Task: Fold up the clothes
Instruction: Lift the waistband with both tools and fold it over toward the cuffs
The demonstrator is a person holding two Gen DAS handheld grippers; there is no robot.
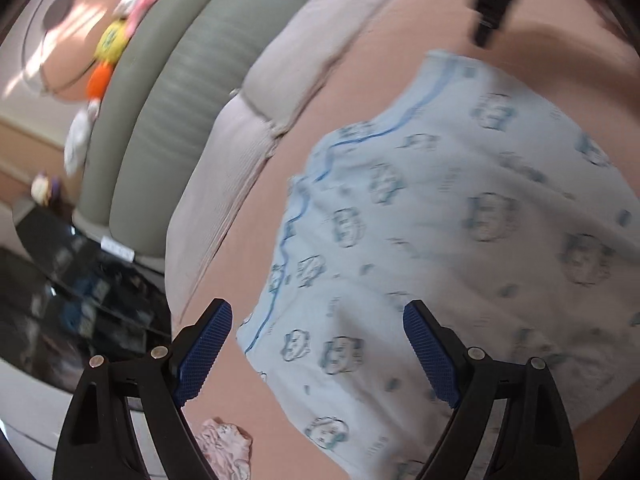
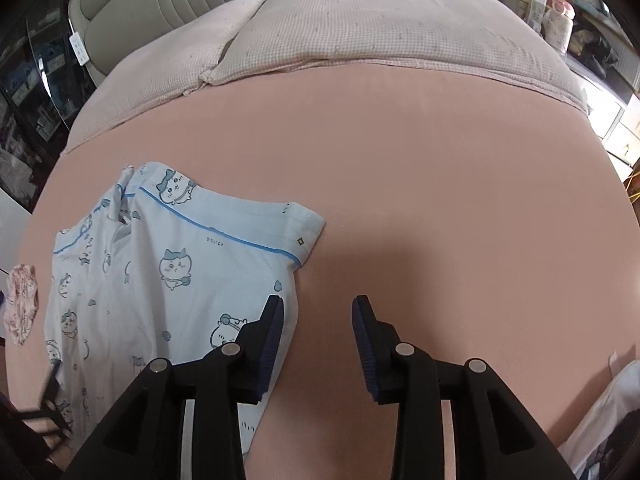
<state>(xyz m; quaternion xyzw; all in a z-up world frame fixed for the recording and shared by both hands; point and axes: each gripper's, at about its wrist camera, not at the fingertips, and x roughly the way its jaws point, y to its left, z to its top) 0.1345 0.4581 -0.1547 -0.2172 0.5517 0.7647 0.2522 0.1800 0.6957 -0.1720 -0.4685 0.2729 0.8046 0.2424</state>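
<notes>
Left wrist view: the left gripper [image 1: 318,344] stands wide open with nothing between its blue pads [image 1: 204,350]. Past and partly under its fingertips, a light blue pajama garment [image 1: 460,232] with cartoon prints and darker blue piping lies spread on the pink bedsheet [image 1: 256,400]. A small pink cloth [image 1: 226,446] sits low by its left finger.

Right wrist view: the right gripper [image 2: 316,320] is partly open and empty, over bare sheet. The same garment lies to its left, its edge passing under the left finger. Checked pillows [image 2: 360,32] lie well ahead.
</notes>
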